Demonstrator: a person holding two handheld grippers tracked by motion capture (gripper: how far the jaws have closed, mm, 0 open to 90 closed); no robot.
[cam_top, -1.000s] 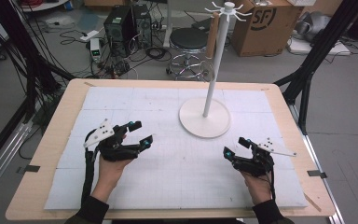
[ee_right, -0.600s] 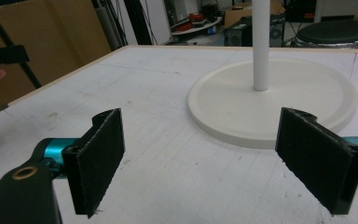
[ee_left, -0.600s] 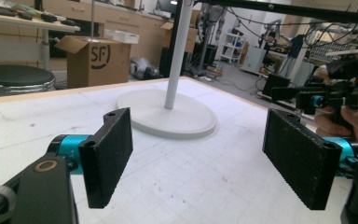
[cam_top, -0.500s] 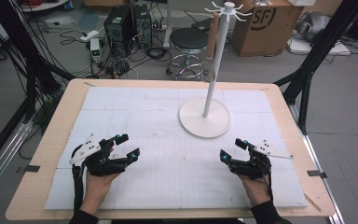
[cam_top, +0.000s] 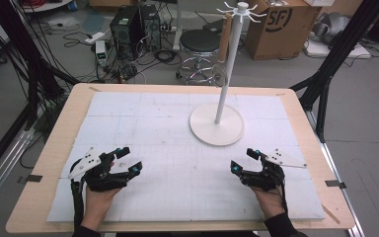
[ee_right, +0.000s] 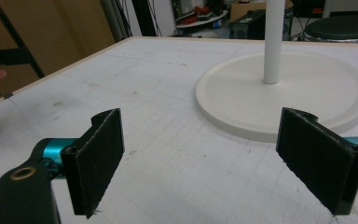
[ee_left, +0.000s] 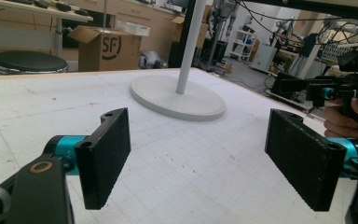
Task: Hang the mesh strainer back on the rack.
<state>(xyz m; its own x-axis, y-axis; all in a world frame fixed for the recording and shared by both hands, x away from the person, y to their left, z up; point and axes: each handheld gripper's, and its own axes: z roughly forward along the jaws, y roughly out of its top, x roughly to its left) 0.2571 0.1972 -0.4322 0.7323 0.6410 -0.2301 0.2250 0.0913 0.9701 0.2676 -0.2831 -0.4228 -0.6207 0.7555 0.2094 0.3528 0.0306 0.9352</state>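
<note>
Stand [cam_top: 216,129], white, one item: round flat base carrying a thin pole with a ring of short hooks at the top [cam_top: 240,10]. Location: far right of middle on the worktop [cam_top: 54,163], resting flat on the white gridded mat [cam_top: 177,168], nearer my right gripper [cam_top: 244,160] than my left gripper [cam_top: 127,159], and well apart from both.

Long axis: vertical, along the pole, upright with no lean that I can make out. The hooks spread outward all round the top, so the stand favours no one side. I cannot tell whether anything hangs on them; a brown shape beside the top may belong to the room behind.

Grippers: both low over the near edge of the mat, each held in a hand. Left fingers [ee_left: 103,156] spread wide, nothing between them. Right fingers [ee_right: 95,158] likewise spread wide and empty.

Risks, as I judge them:
- Tipping. The pole is tall over a modest base; a sideways knock high up would lever it over, likely towards the far edge.
- Sliding. A push at the base rim would probably skate the stand across the smooth mat rather than hold it.
- Poor grip. Flat pads on a round, thin pole may let it twist or slip if closed off-centre.
- Clash. Both grippers converging on the pole could strike each other.
</note>
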